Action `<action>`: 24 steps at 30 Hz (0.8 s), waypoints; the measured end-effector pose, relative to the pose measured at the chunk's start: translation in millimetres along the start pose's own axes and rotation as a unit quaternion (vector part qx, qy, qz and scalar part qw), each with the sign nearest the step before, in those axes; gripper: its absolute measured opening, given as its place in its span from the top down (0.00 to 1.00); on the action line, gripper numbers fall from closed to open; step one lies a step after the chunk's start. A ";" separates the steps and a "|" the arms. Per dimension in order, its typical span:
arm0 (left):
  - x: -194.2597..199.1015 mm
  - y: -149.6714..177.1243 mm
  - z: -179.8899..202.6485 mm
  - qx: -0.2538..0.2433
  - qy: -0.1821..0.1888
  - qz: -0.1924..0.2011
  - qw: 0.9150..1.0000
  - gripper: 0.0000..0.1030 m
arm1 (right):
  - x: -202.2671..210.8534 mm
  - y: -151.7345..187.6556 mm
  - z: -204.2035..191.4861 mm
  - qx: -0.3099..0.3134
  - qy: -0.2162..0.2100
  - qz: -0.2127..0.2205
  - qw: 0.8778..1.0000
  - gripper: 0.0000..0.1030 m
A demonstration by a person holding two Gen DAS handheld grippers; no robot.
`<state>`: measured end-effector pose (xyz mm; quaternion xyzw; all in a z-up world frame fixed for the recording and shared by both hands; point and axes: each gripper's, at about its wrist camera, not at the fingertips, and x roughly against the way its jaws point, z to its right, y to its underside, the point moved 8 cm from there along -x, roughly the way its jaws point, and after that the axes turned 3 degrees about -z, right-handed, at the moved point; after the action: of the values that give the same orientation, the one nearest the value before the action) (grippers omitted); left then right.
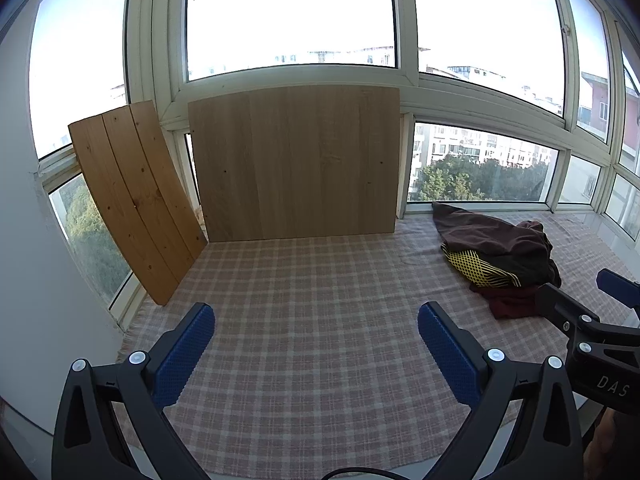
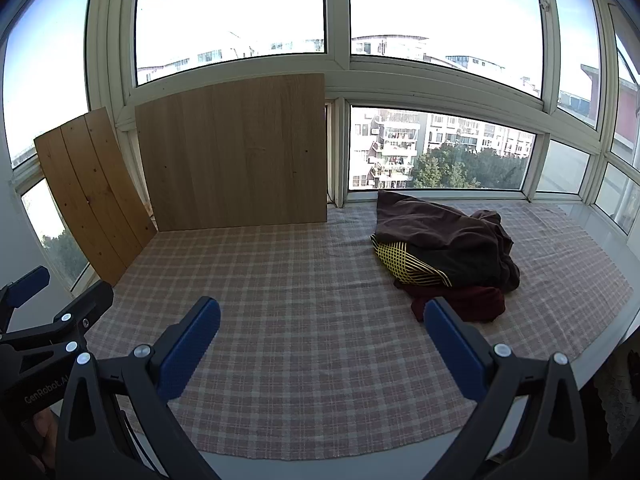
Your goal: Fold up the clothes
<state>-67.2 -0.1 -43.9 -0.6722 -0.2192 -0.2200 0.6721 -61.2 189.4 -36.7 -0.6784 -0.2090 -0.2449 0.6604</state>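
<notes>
A crumpled pile of dark clothes (image 1: 496, 248) lies on the checked cloth (image 1: 320, 320) at the right. It holds a dark brown garment, a black piece with a yellow lattice pattern (image 2: 404, 264) and a maroon piece (image 2: 472, 300) at the bottom. My left gripper (image 1: 316, 344) is open and empty, above the cloth, left of the pile. My right gripper (image 2: 322, 340) is open and empty, with its right finger (image 2: 452, 344) just in front of the maroon piece. The pile also shows in the right wrist view (image 2: 444, 240). Each gripper shows at the edge of the other's view.
A large wooden board (image 1: 296, 164) leans upright against the window at the back. A smaller pine board (image 1: 132, 200) leans at the back left. Windows surround the ledge. The checked cloth (image 2: 300, 320) ends at a white front edge (image 2: 360, 468).
</notes>
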 end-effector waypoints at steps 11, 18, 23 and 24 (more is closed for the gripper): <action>-4.1 -0.9 -1.9 -0.009 0.005 0.002 1.000 0.00 | -10.6 -0.4 3.2 -0.008 0.003 -0.005 1.000 0.00; -6.6 -4.3 -0.8 -0.009 0.001 0.000 1.000 0.00 | -7.8 1.2 5.5 -0.005 0.004 -0.001 1.000 0.00; -8.8 -4.4 1.1 -0.011 -0.001 -0.001 1.000 0.00 | -11.9 -0.8 6.8 -0.006 0.003 -0.004 1.000 0.00; -9.3 -4.6 1.9 -0.011 -0.001 -0.001 1.000 0.00 | -12.5 -0.7 6.9 -0.006 0.003 -0.004 1.000 0.00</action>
<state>-77.4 1.8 -45.6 -0.6794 -0.2185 -0.2225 0.6642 -71.2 196.8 -43.8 -0.6808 -0.2083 -0.2513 0.6557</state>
